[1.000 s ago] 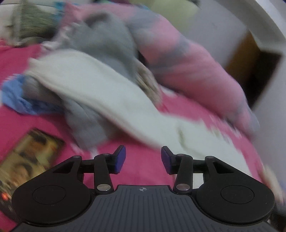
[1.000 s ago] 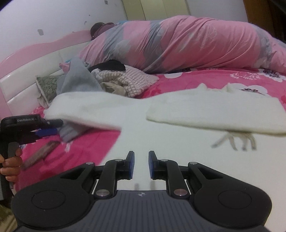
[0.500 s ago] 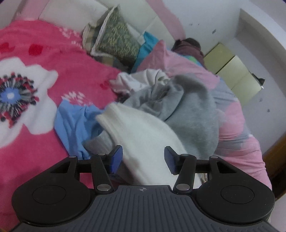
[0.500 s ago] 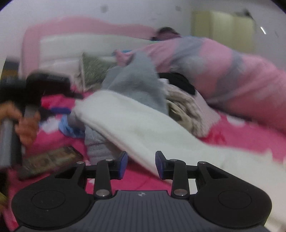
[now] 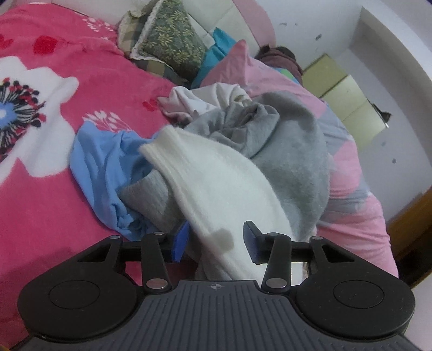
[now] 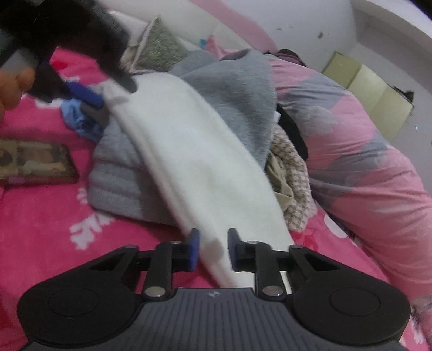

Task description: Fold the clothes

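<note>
Knitwear, soft and light: the white sweater (image 5: 216, 183) drapes over a grey sweatshirt (image 5: 291, 151), running ahead between the left gripper (image 5: 214, 244)'s wide-open jaws and the right gripper (image 6: 213, 249)'s half-open ones (neither pinching). Its ribbed hem (image 5: 159, 151), farthest ahead, offers grip. Underneath, a plush pink floral blanket (image 5: 40, 189); beyond, a white wall (image 5: 337, 24).

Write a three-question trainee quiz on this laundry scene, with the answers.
1. True or false: the white garment lies flat on the bedspread.
2. What colour is the cloth left of the grey sweater?
3. The left gripper is: A open around the white garment, B shut on it, C out of view.

Key: 1 false, it drapes over the grey sweater. 2 blue. 3 A.
</note>
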{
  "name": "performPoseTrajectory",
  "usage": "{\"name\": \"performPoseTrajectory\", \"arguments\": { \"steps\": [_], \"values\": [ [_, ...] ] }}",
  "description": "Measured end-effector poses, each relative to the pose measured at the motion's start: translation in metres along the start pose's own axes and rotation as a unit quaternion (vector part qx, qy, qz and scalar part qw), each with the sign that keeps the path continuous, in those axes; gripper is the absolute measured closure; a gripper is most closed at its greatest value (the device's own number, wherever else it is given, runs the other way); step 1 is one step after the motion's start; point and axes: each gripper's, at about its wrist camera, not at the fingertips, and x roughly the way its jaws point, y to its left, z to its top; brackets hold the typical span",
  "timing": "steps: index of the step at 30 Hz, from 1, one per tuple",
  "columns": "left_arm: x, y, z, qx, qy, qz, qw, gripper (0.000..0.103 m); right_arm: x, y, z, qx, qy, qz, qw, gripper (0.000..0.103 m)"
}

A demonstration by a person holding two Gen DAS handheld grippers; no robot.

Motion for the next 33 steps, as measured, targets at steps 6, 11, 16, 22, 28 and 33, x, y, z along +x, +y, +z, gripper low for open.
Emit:
{"name": "performPoseTrajectory", "arguments": {
  "steps": [6, 11, 16, 22, 28, 33],
  "values": [
    [0.010, 0.000, 0.007, -0.036, -0.022, 0.004, 0.9991, 0.064, -0.001, -0.007, 0.002, 0.022, -0.005, -0.007, 1.000, 0.095],
    [0.013, -0.006, 0.005, -0.046, -0.046, 0.021, 0.9977, 0.087, 0.005, -0.007, 0.003, 0.031, -0.001, -0.006, 1.000, 0.099],
    [0.001, -0.022, 0.004, -0.022, -0.074, 0.013, 0.9969, 0.093, 0.001, -0.010, 0.001, 0.044, -0.006, -0.007, 0.999, 0.103],
    [-0.013, -0.060, 0.002, 0.034, -0.102, -0.008, 0.9942, 0.093, -0.014, -0.014, 0.000, 0.055, -0.031, 0.010, 0.998, 0.103],
    [-0.019, -0.099, -0.002, 0.084, -0.116, -0.027, 0.9893, 0.093, -0.036, -0.012, 0.000, 0.056, -0.071, 0.047, 0.995, 0.054],
    [-0.028, -0.131, -0.010, 0.118, -0.122, -0.051, 0.9842, 0.093, -0.015, -0.021, 0.003, 0.087, -0.054, 0.026, 0.994, 0.081]
  ]
}}
